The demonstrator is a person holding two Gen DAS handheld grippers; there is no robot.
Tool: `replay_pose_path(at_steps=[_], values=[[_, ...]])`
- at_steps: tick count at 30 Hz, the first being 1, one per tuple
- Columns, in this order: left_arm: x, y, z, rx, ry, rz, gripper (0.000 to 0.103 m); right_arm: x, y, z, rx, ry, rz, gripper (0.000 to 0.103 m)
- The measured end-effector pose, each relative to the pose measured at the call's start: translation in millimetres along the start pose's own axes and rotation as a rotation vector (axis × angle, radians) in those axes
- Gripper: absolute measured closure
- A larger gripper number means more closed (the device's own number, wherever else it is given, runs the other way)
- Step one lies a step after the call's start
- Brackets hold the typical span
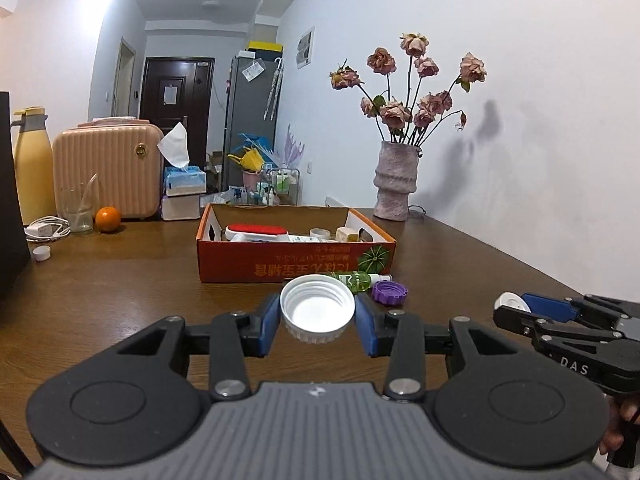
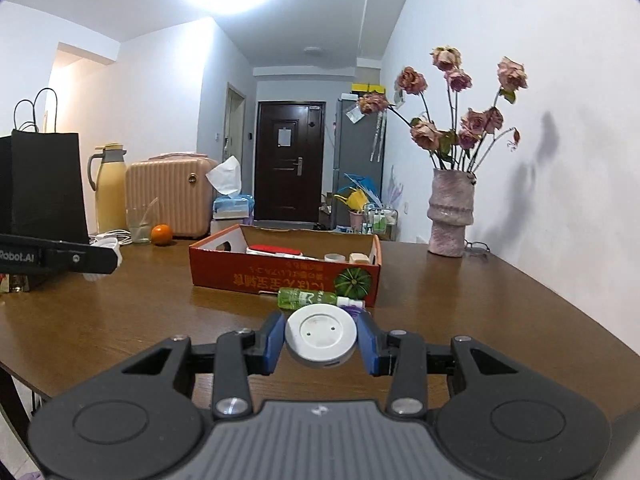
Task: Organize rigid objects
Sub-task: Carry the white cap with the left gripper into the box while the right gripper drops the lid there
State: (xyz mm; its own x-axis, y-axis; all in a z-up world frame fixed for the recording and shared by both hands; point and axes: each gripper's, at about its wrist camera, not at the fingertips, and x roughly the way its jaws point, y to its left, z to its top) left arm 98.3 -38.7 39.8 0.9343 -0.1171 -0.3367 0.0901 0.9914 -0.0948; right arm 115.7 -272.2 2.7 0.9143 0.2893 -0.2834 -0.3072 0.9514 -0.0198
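Note:
My left gripper (image 1: 317,317) is shut on a white ribbed bottle cap (image 1: 317,312), its hollow side facing me, held above the table. My right gripper (image 2: 320,339) is shut on a flat white round disc (image 2: 320,338); that gripper also shows at the right edge of the left wrist view (image 1: 516,309). Ahead of both stands an open orange cardboard box (image 1: 296,266) (image 2: 288,276) holding a red-topped brush (image 1: 258,231), a tape roll (image 1: 320,233) and other small items. Against its near wall lie a green spray bottle (image 2: 308,297) (image 1: 360,280) and a purple cap (image 1: 389,292).
A vase of dried roses (image 1: 395,184) stands at the back right by the wall. At the back left are a pink case (image 1: 108,168), a yellow jug (image 1: 32,164), a glass (image 1: 80,210), an orange (image 1: 107,219), a tissue box (image 1: 185,180) and a small white cap (image 1: 41,253). A black bag (image 2: 42,184) stands left.

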Motion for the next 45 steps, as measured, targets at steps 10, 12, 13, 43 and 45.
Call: replay_pose_path(at_steps=[10,12,13,43,45], values=[[38,22,3,-0.032,0.035,0.027,0.063,32,-5,-5,0.010,0.044,0.009,0.064],[50,30,8,-0.045,0.036,0.029,0.063,46,-6,-2,0.000,0.058,0.011,0.064],[56,33,11,-0.052,0.040,0.028,0.063,54,-7,2,-0.005,0.062,0.012,0.064],[367,118,77,-0.035,0.378,-0.017,0.054,438,-47,102,-0.106,0.484,0.128,0.064],[370,119,75,-0.035,0.382,-0.023,0.052,448,-43,97,-0.122,0.498,0.128,0.064]])
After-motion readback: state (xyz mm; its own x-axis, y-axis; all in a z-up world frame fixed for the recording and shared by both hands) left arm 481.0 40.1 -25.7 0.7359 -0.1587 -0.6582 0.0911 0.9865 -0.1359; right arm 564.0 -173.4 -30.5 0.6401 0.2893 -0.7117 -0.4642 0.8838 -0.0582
